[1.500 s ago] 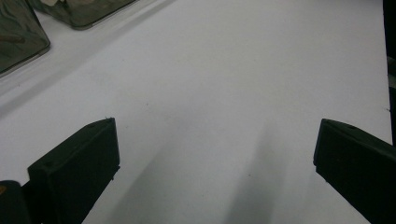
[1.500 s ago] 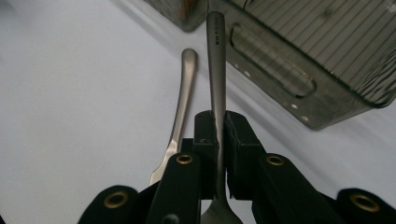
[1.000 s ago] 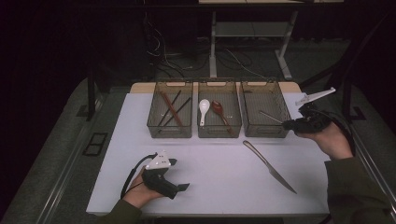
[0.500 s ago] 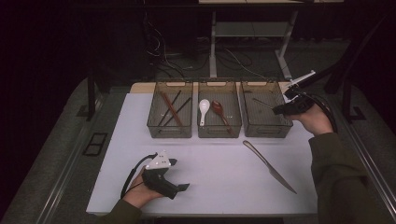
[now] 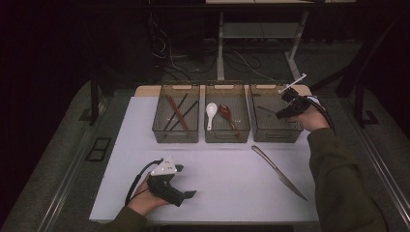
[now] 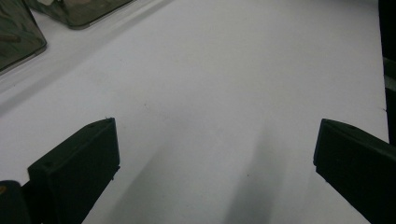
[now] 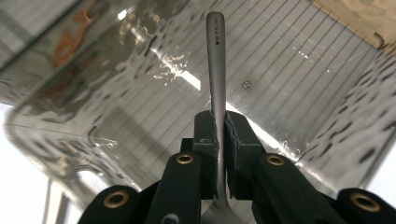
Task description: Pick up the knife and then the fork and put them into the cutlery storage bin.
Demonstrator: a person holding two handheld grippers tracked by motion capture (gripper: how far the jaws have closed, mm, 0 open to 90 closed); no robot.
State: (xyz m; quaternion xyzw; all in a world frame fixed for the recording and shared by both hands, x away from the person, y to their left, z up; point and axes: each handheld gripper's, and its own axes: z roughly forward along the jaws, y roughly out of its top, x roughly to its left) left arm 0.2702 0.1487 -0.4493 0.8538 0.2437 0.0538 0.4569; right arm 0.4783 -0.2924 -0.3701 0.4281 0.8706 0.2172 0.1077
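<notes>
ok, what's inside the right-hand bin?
The right bin holds a metal utensil, its handle clamped in the right gripper. The fingers cover its working end, so I can't tell what kind it is. Nothing else visible on the ribbed floor.

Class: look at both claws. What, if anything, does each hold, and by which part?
The right claw grips a metal utensil partway along its handle, over the right bin. The left claw holds nothing.

High view above table [image 5: 227, 193]; claw cameras close, sharing its bins [image 5: 273, 116].
</notes>
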